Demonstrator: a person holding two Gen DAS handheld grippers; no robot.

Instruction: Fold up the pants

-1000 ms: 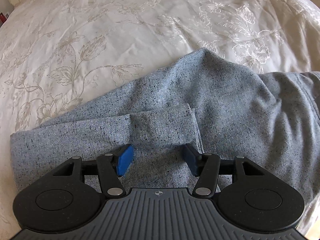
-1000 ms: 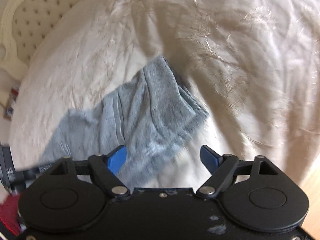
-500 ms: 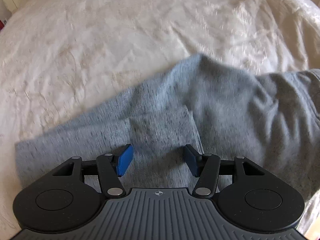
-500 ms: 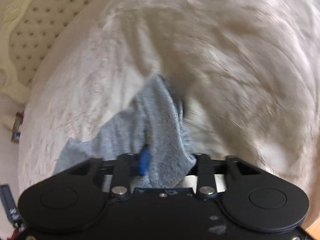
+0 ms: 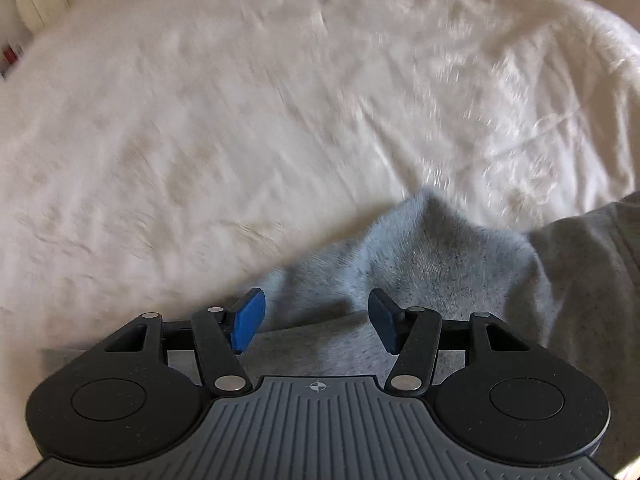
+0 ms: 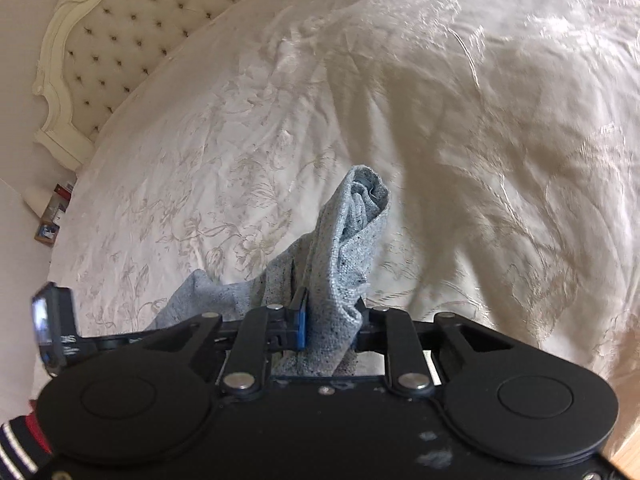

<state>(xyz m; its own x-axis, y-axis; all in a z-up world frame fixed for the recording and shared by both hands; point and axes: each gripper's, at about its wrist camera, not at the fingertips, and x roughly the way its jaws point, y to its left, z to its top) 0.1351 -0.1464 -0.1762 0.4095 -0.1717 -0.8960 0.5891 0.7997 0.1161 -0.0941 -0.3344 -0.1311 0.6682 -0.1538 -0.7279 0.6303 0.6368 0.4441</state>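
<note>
The right gripper (image 6: 329,326) is clamped on a bunched part of the grey pants (image 6: 344,264). Its 2 jaws have just been closing, and the cloth is now pinched between the blue pads. From the pinch the fabric stands up in a narrow, rolled peak, its open end at the top showing folded layers inside. More of the cloth trails down and to the left onto the bed (image 6: 480,128).

The left gripper (image 5: 316,322) has its jaws apart, about half spread. Its 2 blue pads (image 5: 249,324) hang just over the pants (image 5: 440,264) with nothing pinched between them. Under them a flat grey layer runs across, and beyond it the fabric rises into a pointed ridge. More grey cloth spreads off to the right edge of this view.

The pants lie on a cream bedspread (image 5: 240,128) with a pale floral pattern. A tufted headboard (image 6: 132,28) stands at the far left of the right view. Small boxes (image 6: 56,208) sit on the floor beside the bed; what they hold cannot be made out.
</note>
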